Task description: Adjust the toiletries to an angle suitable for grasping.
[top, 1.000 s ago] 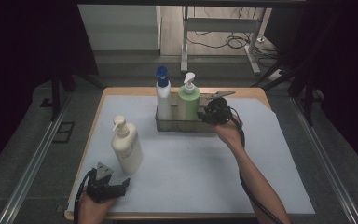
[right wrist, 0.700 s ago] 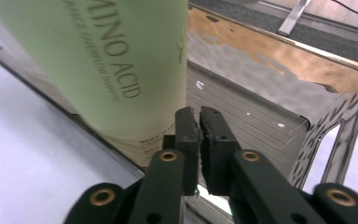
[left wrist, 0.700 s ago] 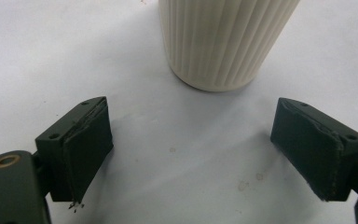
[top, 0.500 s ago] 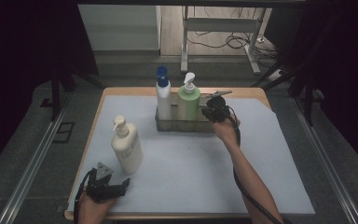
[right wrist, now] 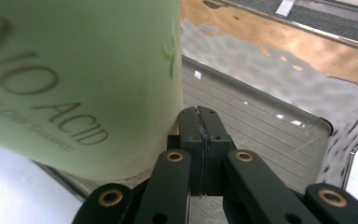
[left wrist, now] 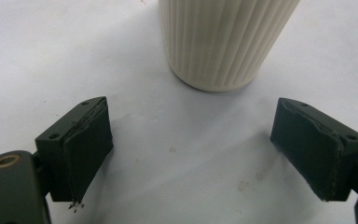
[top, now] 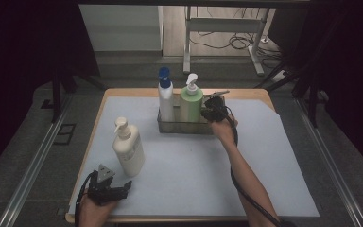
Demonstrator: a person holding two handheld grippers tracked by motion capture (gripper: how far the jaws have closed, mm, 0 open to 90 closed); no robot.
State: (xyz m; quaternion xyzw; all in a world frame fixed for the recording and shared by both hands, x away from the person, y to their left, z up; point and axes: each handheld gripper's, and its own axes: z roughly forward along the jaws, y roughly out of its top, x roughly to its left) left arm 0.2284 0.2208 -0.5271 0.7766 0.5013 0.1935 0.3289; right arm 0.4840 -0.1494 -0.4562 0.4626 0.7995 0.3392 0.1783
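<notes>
White sheet (top: 184, 175) over a wooden table (top: 123, 92), dark room around, cables on the floor at the top of the high view.

At upper centre of the sheet, a metal tray (top: 182, 127) with 2 bottles upright inside: a white bottle with a blue cap (top: 165, 97) at its left end, a green pump bottle (top: 191, 101) just right of it, the 2 close side by side.

Right gripper (top: 211, 109) at the tray's right part, just right of the green bottle, on an arm stretched up from the lower right of the frame. In the right gripper view, jaws pressed flat together (right wrist: 200, 121), only a thin seam between the pads. Green bottle (right wrist: 74, 70) large at upper left there, right beside the closed jaws, not between them. Tray floor and far wall (right wrist: 279, 116) behind. Possibly pinching the tray's thin near wall, but cannot tell from this angle.

Cream pump bottle (top: 128, 150) upright on the sheet at left of centre, well apart from the tray. Left gripper (top: 123, 188) low at the lower left, just below that bottle, pointing right. In the left gripper view, jaws spread wide (left wrist: 214, 140), bare sheet between them. Ribbed base of the cream bottle (left wrist: 223, 42) at top centre, ahead of the pads and clear of both.
</notes>
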